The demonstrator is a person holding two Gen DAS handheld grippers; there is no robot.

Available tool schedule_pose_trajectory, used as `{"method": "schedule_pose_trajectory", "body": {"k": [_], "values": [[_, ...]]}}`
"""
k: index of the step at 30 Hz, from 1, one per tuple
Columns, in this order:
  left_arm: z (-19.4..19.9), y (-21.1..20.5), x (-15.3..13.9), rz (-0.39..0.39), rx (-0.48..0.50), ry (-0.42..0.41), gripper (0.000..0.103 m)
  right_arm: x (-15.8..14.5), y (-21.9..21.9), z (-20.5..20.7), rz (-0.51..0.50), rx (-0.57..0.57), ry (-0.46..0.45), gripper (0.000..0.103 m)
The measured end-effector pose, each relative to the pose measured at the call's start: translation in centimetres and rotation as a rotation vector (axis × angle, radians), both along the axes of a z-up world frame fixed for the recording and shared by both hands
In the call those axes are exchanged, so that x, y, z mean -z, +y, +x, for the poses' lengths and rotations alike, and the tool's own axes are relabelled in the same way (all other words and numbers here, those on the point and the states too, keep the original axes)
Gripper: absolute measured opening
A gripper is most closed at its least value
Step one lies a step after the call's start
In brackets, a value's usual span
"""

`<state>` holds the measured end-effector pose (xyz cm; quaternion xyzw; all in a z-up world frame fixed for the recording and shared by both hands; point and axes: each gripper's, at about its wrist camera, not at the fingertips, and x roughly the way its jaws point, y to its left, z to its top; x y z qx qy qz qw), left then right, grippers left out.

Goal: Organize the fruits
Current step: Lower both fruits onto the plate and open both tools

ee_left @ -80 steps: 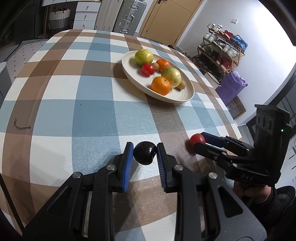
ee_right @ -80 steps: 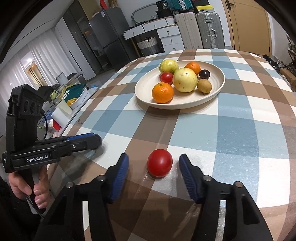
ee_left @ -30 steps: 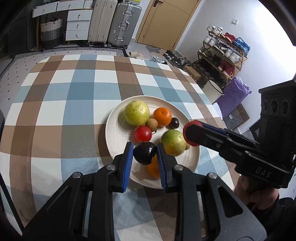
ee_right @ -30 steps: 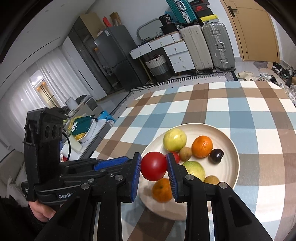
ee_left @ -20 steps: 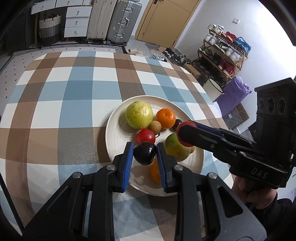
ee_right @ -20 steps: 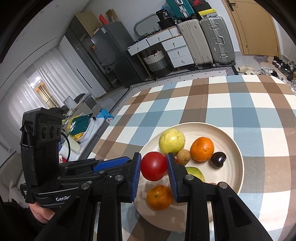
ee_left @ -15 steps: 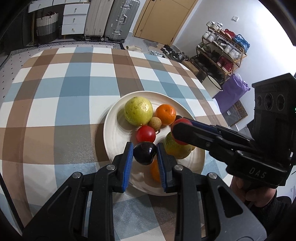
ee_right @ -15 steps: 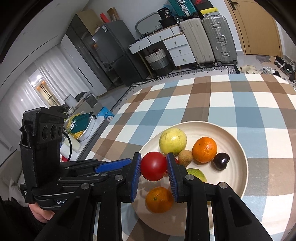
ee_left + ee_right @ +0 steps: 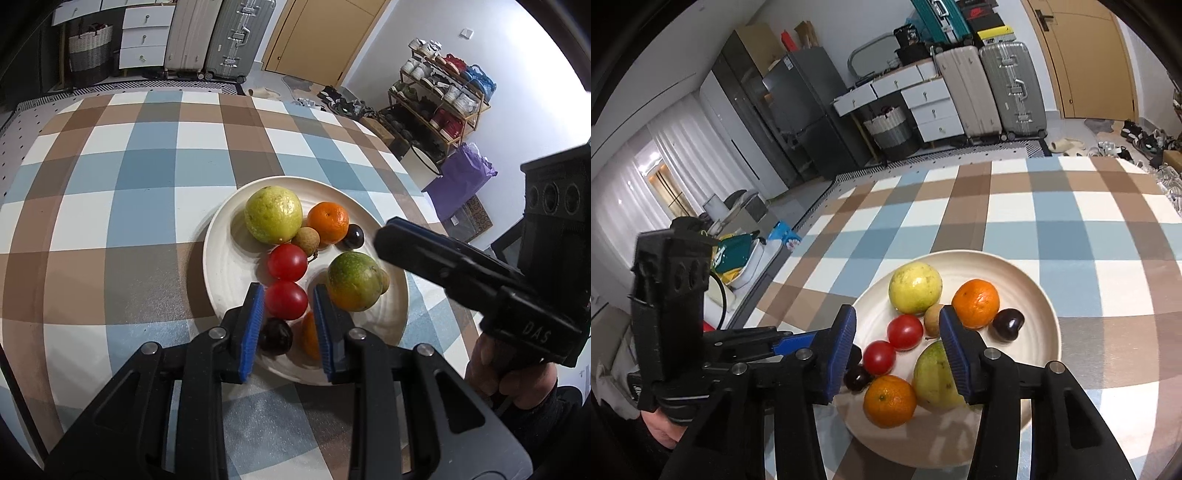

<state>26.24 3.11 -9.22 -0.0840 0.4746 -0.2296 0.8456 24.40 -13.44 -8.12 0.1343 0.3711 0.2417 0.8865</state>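
A cream plate (image 9: pixel 218 258) on the checked tablecloth holds several fruits. A dark plum (image 9: pixel 275 336) and a red tomato (image 9: pixel 286 300) lie near the plate's front rim, the tomato between the blue pads of my open, empty left gripper (image 9: pixel 288 325). My right gripper (image 9: pixel 897 347) is open and empty above the plate (image 9: pixel 1034 288); the same tomato (image 9: pixel 880 357) and plum (image 9: pixel 857 378) lie below it. A second tomato (image 9: pixel 905 331), a yellow-green guava (image 9: pixel 915 287), two oranges and another dark plum (image 9: pixel 1007 322) also sit there.
The checked table (image 9: pixel 110 206) stretches left and far of the plate. Suitcases and drawers (image 9: pixel 192 37) stand beyond it, a shoe rack (image 9: pixel 443 96) at the right. The right gripper's body (image 9: pixel 517 280) hangs over the plate's right side.
Both grippers have opened. The dark plum left my left gripper and the red tomato left my right gripper; both now lie on the plate near its front rim.
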Motion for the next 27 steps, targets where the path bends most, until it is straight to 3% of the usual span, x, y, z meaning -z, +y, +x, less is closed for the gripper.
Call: {"method": "schedule_pose_trajectory", "body": {"k": [4, 13, 18, 22, 25, 27], "values": [[-0.6, 0.5, -0.7, -0.006, -0.007, -0.02, 0.029, -0.6, -0.7, -1.0, 0.008, 0.022, -0.018, 0.049], [-3.1, 1.9, -3.2, -0.015, -0.059, -0.098, 0.029, -1.3, -1.5, -3.4, 0.014, 0.047, -0.046, 0.05], [-5.4, 2.3, -4.6, 0.005, -0.105, -0.174, 0.042, -1.6, -2.0, -5.3, 0.005, 0.063, -0.079, 0.051], [-7.1, 2.1, -5.2, 0.033, -0.134, -0.219, 0.045, -1.9, -2.3, -6.9, -0.004, 0.079, -0.125, 0.051], [-8.4, 1.8, -5.5, 0.07, -0.158, -0.253, 0.053, -2.3, -2.8, -8.3, -0.003, 0.096, -0.167, 0.051], [-9.3, 1.4, -5.6, 0.093, -0.165, -0.294, 0.073, -2.6, -2.9, -9.2, -0.008, 0.108, -0.199, 0.055]]}}
